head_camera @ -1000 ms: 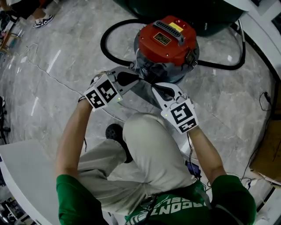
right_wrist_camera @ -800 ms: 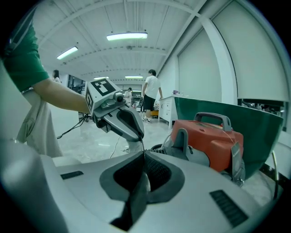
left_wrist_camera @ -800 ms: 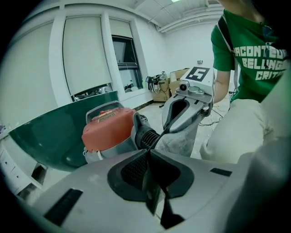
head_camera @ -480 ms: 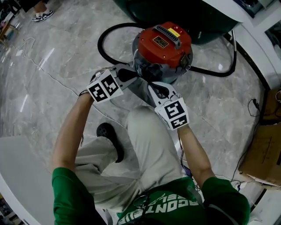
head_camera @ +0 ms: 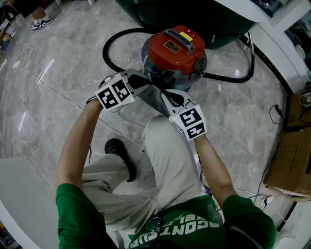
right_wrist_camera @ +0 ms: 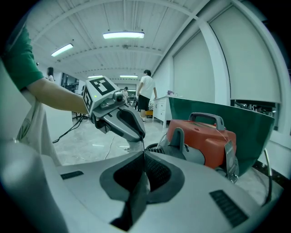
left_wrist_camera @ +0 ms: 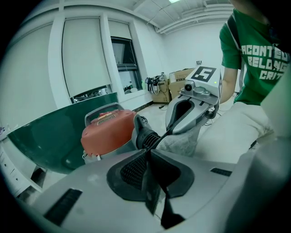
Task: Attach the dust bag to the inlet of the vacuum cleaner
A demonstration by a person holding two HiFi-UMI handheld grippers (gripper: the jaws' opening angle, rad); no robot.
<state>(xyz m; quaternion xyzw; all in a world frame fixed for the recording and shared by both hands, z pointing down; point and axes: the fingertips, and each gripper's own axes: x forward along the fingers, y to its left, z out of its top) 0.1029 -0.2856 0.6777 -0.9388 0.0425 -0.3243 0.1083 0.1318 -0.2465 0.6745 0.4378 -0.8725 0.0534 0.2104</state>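
The vacuum cleaner has a red lid and a grey drum and stands on the marble floor just beyond my grippers. Its black ribbed inlet faces me. A grey cloth dust bag hangs between both grippers, right in front of the drum. My left gripper is shut on the bag's thin top edge from the left, and my right gripper is shut on it from the right. In the left gripper view the bag sags under the right gripper. The red lid shows behind the left gripper.
A black hose loops left of the vacuum and another hose runs off right. A dark green tub stands behind it. A cardboard box sits far right. The person's knee is below the grippers.
Both grippers, still holding the bag, have moved up a little closer to the vacuum's drum. The head view has shifted so the vacuum sits slightly further left.
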